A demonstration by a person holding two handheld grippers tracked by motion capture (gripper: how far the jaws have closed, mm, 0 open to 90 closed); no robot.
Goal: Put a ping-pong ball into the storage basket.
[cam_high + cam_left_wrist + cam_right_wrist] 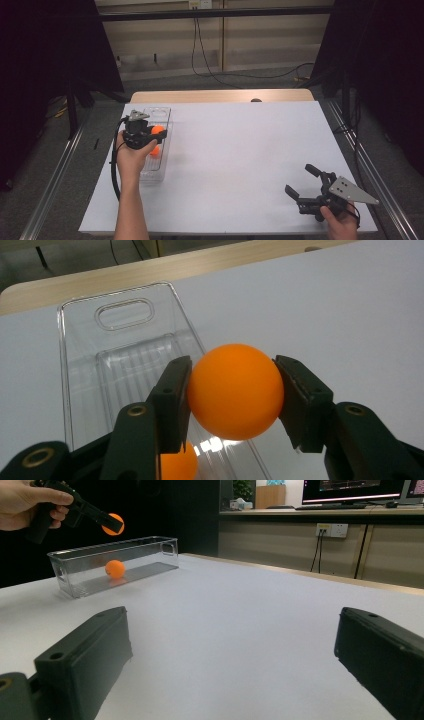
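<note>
High view: left gripper (150, 134) over clear bin (161, 170) at table's left edge, right gripper (306, 186) spread wide, nothing in it. Left gripper view: jaws clamped on orange ball (235, 391) above bin, second ball (177, 466) inside. Right gripper view: held ball (113, 523) above bin

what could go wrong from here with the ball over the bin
The left gripper pinches the orange ball only at its round sides, so it could squirt out. Held above the clear plastic bin, it may bounce out on release, or knock the second orange ball already inside.
</note>
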